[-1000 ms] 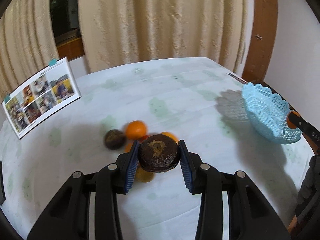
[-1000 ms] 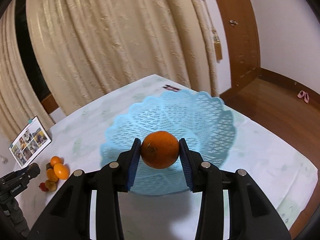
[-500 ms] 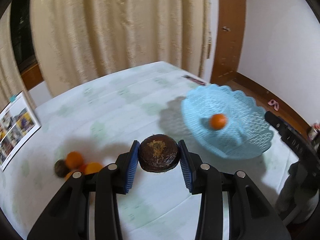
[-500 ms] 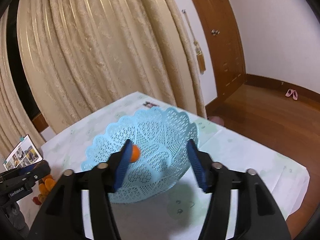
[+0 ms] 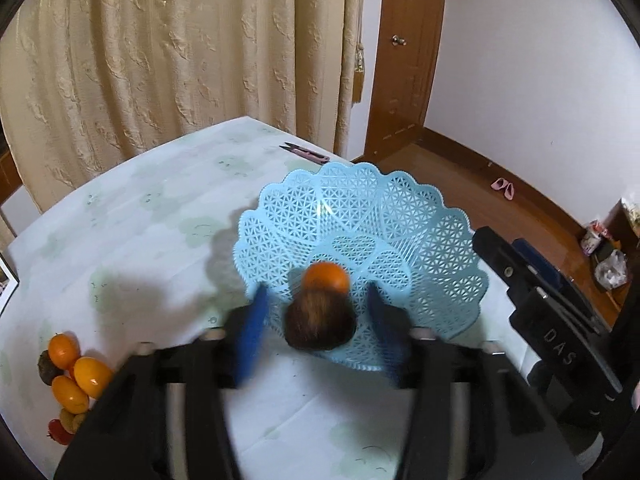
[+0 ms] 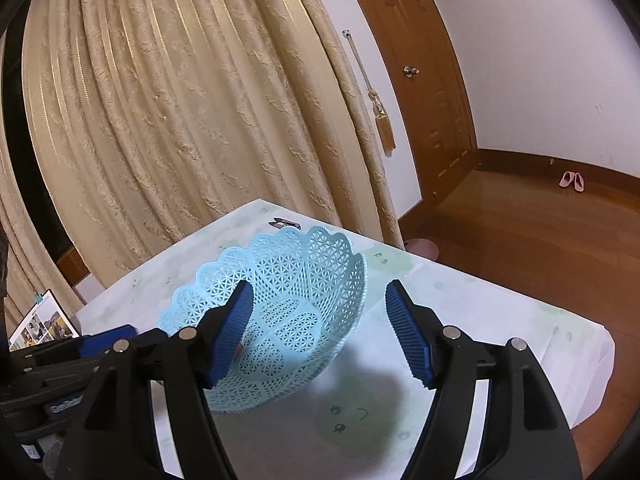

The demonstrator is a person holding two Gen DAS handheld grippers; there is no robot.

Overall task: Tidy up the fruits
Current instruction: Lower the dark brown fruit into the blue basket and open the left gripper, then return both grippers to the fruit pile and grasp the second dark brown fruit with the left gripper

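Left wrist view: left gripper (image 5: 320,328) is opening – blue pads blurred and spread clear of the dark brown round fruit (image 5: 320,326) between them, so it's released, not clamped. The fruit sits just over the near wall of the light-blue lattice plastic basket (image 5: 400,216), right in front of the tongs, touching or overlapping a round orange fruit (image 5: 325,277) in the basket w/ no clear long axis. Loose pile of small orange and dark fruits (image 5: 70,384) lies well apart at the left table edge – left hand is the nearer one, I'd judge. The other tool at right reads "DAS".

Right wrist view: right gripper (image 6: 318,332) is opening, nothing between the pads; basket below and slightly left. Label on the left tool is too blurred to read.
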